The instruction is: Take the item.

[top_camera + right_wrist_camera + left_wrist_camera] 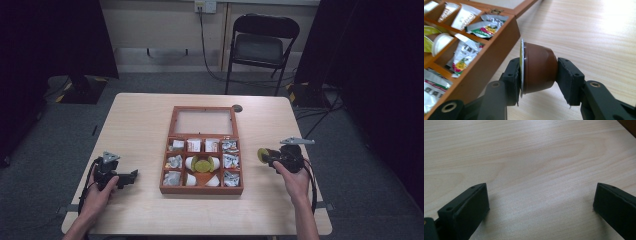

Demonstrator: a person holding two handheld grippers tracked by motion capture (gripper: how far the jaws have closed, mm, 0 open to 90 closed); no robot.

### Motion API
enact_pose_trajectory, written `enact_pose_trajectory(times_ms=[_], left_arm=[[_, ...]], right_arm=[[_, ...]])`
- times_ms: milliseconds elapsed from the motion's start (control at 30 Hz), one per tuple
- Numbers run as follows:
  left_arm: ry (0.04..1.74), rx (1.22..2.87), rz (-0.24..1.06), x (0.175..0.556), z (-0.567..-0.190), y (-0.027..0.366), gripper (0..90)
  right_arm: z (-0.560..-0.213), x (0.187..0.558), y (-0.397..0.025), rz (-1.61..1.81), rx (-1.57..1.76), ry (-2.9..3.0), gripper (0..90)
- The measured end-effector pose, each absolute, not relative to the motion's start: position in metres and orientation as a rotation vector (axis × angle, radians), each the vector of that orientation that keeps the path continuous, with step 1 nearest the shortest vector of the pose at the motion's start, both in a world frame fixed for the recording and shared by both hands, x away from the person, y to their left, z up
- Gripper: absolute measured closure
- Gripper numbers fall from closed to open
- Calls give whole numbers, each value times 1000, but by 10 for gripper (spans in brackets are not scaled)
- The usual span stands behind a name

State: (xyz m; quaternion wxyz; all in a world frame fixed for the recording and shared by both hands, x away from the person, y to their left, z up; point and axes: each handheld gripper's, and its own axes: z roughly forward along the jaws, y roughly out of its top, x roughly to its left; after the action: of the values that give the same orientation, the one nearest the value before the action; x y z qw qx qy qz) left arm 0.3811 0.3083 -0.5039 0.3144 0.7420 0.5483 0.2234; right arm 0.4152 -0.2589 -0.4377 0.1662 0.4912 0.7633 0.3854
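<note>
The right tongs [537, 75] were clamped on a small brown plastic coffee capsule with a silver foil rim [537, 71], one jaw against its foil lid and the other against its rounded base, so that the capsule lay on its side between them. In the high view the right tongs [266, 156] held the capsule [262, 154] above the pale wooden counter [140, 120], just beside the right wall of the reddish-brown wooden compartment box [201, 190] and apart from it. The box's glazed lid [203, 121] lay open and flat on the counter behind the compartments. The outer compartments held silvery sachets [230, 161] and white packets [194, 145] (their print was too small to read), while the middle ones held white capsules [191, 163] and one capsule with a yellow-green lid [202, 163].

The left tongs [131, 176] rested low over the counter at the box's left, well apart from it, in the person's left hand [102, 192]. In the left gripper view the left tongs [541, 202] stood wide open, with bare wood between the jaws and nothing gripped.
</note>
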Motion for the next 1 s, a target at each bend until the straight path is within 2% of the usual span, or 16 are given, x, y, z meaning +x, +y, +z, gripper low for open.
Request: enact_pose_trajectory(times_ms=[1000], left_arm=[[1445, 1956, 590, 381, -504, 308, 0]], right_arm=[[-480, 439, -235, 978, 1423, 2265, 535]])
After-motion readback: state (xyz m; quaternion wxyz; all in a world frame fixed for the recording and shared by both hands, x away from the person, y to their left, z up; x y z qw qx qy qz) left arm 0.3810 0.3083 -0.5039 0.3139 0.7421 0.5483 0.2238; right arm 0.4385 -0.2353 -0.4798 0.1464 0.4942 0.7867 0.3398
